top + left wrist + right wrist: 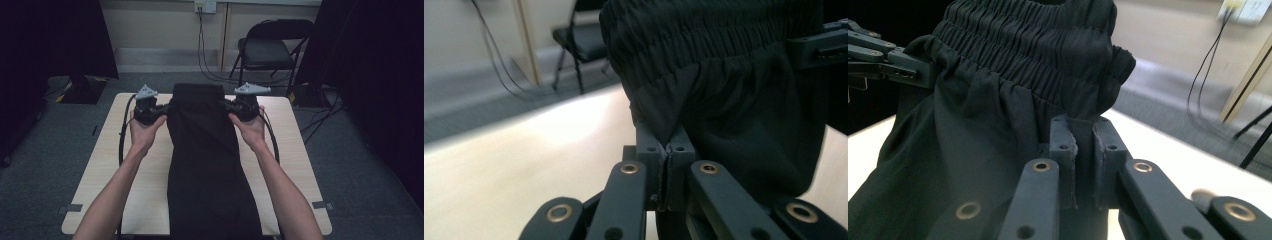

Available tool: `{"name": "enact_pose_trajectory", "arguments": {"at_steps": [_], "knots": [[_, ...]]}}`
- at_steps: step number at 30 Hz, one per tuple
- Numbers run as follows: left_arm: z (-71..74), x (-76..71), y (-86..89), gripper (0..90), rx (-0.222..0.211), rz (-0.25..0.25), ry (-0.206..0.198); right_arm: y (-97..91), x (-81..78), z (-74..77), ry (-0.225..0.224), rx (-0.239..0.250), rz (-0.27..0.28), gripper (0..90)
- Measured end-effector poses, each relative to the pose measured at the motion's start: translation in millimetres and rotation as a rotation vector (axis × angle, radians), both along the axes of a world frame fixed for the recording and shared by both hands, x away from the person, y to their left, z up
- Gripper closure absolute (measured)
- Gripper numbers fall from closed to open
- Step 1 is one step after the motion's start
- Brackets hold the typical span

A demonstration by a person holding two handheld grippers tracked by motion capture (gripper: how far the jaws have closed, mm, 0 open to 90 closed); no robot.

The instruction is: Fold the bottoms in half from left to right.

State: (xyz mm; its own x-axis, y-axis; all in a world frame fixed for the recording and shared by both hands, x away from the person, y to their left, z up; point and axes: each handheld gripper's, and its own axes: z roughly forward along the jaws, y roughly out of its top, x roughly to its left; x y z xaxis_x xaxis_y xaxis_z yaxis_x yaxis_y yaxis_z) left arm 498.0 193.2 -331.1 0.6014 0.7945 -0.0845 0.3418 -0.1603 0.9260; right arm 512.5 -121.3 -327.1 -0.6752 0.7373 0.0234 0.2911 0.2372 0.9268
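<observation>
Bare forearms come in from the bottom of the high view, reaching forward over a pale wooden worktop (100,165) that stands on grey carpet. Black trousers (205,165) lie lengthwise down the middle of that worktop, their elastic waistband (198,90) at the far edge and their legs running back toward the person and off the near edge. Beyond the worktop a black folding chair (267,50) stands by the wall, with cables trailing from a wall socket.

Both hands are held level, one on each side of the garment just below the waistband, palms turned inward. The left hand-held gripper (162,111) meets the trousers' left edge; in the left gripper view its jaws are pressed together on a fold of black cloth (664,131) under the gathered waistband. The right hand-held gripper (227,107) meets the right edge, and in the right gripper view its jaws pinch a thicker fold of fabric (1083,112), held slightly apart by it.
</observation>
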Motion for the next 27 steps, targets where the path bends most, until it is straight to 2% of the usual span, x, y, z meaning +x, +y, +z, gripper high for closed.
{"name": "enact_pose_trajectory", "arguments": {"at_steps": [2,6,7,8,9,10,11,13,14,15,16,17,18,20,21,22,23,24,27], "knots": [[30.0,5.5,2.0,88.5,-0.007,0.016,-0.052,3.8,6.0,22.3,-0.032,0.010,-0.010,81.9],[74.6,10.8,1.5,88.4,-0.028,0.040,-0.130,6.7,15.8,71.2,-0.101,0.041,-0.030,82.0],[89.6,12.7,-0.8,88.3,-0.009,0.051,-0.149,7.1,17.5,81.4,-0.123,0.047,-0.035,82.1],[105.0,13.3,-2.7,88.2,-0.012,0.053,-0.171,7.8,19.2,95.0,-0.142,0.058,-0.043,82.1],[120.5,12.0,-5.7,88.2,-0.053,0.052,-0.201,9.4,20.9,109.5,-0.166,0.040,-0.058,82.1],[128.0,10.7,-8.4,88.2,-0.056,0.057,-0.223,9.9,21.6,127.0,-0.193,0.028,-0.072,82.1],[134.7,9.0,-11.5,88.1,-0.054,0.060,-0.241,6.7,21.0,144.3,-0.216,0.051,-0.075,82.1],[136.0,7.2,-14.9,88.0,-0.053,0.039,-0.239,4.3,20.3,148.7,-0.217,0.058,-0.082,82.1],[132.2,5.8,-16.1,88.0,-0.050,0.036,-0.235,0.4,19.5,147.6,-0.214,0.063,-0.083,82.1],[125.4,4.2,-17.9,88.0,-0.028,0.026,-0.226,-1.9,18.6,143.7,-0.207,0.074,-0.075,82.1],[116.8,1.8,-18.9,87.9,0.003,0.015,-0.212,-4.6,16.4,135.3,-0.198,0.073,-0.068,82.1],[103.6,-1.9,-18.7,87.9,0.009,-0.005,-0.192,-6.9,13.5,124.7,-0.185,0.058,-0.061,82.0],[95.0,-4.5,-18.7,87.9,0.007,-0.020,-0.174,-10.9,8.8,109.2,-0.164,0.058,-0.046,82.0],[68.2,-16.7,-18.0,87.9,-0.012,-0.058,-0.133,-17.5,1.3,86.7,-0.129,0.059,-0.016,82.0],[57.0,-23.7,-18.5,87.9,-0.030,-0.082,-0.109,-26.3,-11.6,59.9,-0.084,0.078,0.012,82.0],[49.5,-29.5,-18.9,87.9,-0.027,-0.097,-0.105,-26.3,-11.6,59.9,-0.084,0.078,0.012,82.0],[38.2,-39.5,-19.8,87.8,-0.022,-0.118,-0.091,-29.5,-16.3,52.3,-0.073,0.081,0.023,82.0],[32.0,-45.8,-19.9,87.8,-0.030,-0.135,-0.080,-35.1,-24.9,40.9,-0.057,0.099,0.039,82.0],[14.2,-72.0,-21.9,87.7,-0.046,-0.174,-0.056,-44.5,-46.6,22.1,-0.025,0.121,0.075,81.9]]}}
